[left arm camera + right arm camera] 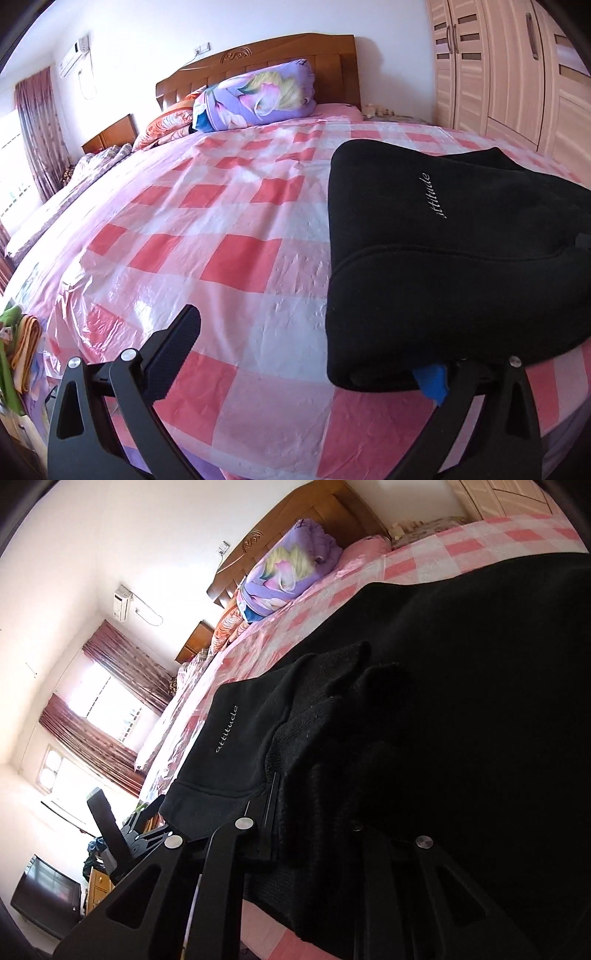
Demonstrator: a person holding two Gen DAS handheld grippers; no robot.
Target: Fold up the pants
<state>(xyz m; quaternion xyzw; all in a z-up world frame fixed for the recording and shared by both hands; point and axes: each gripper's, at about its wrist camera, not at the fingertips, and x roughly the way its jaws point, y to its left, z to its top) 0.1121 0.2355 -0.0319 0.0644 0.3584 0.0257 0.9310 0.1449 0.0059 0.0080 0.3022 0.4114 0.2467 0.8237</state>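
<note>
Black pants (pixel 443 266) with the small white word "attitude" lie folded on the right of the bed's pink checked plastic sheet (pixel 207 229). My left gripper (pixel 310 347) is open wide at the near edge of the bed. Its left finger (pixel 177 343) stands bare over the sheet, and its right finger is tucked under the near edge of the pants by a bit of blue tape (pixel 434 382). In the right wrist view the pants (pixel 461 701) fill most of the picture. My right gripper (pixel 310 812) is shut on a bunched layer of the black fabric, which drapes over its right finger.
A rolled purple flowered quilt (pixel 258 96) and pillows lie by the wooden headboard (pixel 280 55). A pale wardrobe (pixel 509 74) stands at the right. On the left are a window with dark red curtains (pixel 99 716), a bedside cabinet (pixel 110 133) and a dark screen (pixel 44 897).
</note>
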